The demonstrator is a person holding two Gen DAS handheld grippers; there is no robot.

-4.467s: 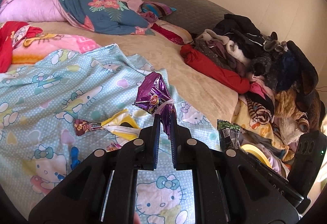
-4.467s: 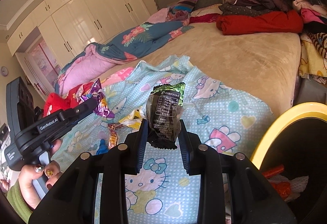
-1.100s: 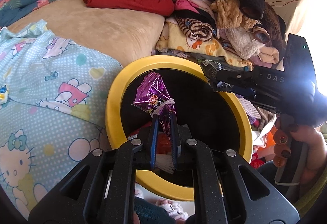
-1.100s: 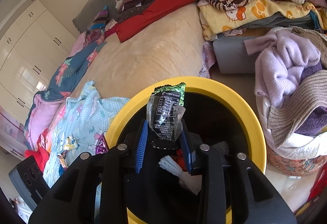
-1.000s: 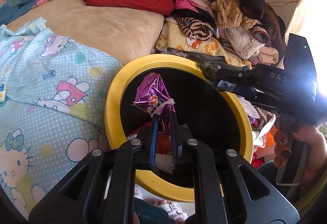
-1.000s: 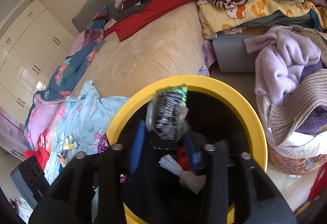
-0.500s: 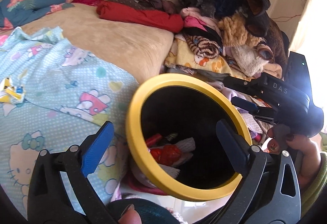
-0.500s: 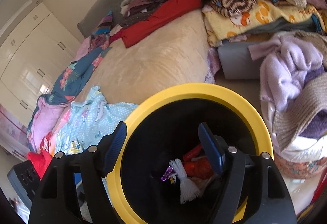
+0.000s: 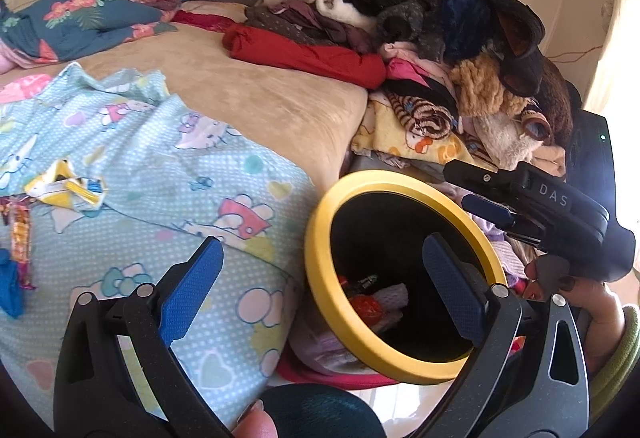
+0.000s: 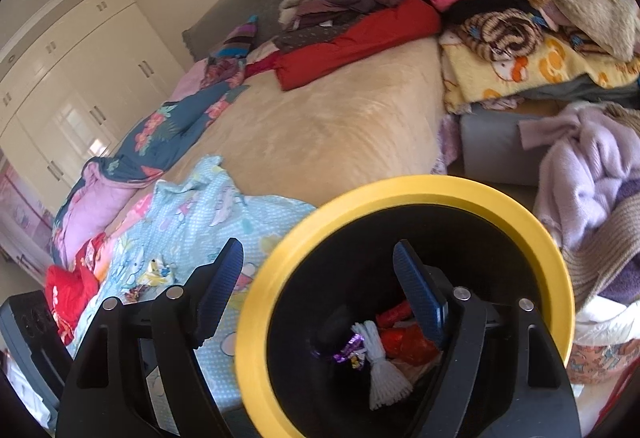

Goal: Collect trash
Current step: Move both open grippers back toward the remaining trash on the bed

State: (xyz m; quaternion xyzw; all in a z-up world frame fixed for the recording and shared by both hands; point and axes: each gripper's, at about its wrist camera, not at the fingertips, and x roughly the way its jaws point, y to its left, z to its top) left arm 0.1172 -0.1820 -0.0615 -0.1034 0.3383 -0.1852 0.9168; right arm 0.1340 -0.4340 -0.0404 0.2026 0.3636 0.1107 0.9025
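Note:
A yellow-rimmed black bin (image 9: 320, 278) (image 10: 400, 190) stands beside the bed. Inside it lie the purple wrapper (image 10: 348, 352), a red wrapper (image 10: 404, 342) and a white net (image 10: 384, 378). My left gripper (image 9: 320, 286) is open and empty, over the bin's left rim. My right gripper (image 10: 320, 278) is open and empty, above the bin's near-left rim; it also shows in the left wrist view (image 9: 520, 198). A yellow wrapper (image 9: 64, 190) and an orange candy wrapper (image 9: 18, 234) lie on the blue Hello Kitty sheet (image 9: 160, 166).
A heap of clothes (image 9: 420, 38) covers the bed's right side, with a red garment (image 9: 304, 54) in front. A lilac sweater (image 10: 588, 166) lies right of the bin. A floral quilt (image 9: 72, 22) is at the bed's far left. White wardrobes (image 10: 72, 70) line the wall.
Both grippers opened over the bin and dropped the purple wrapper and the black-green packet into it. Both then drew back and left toward the bed.

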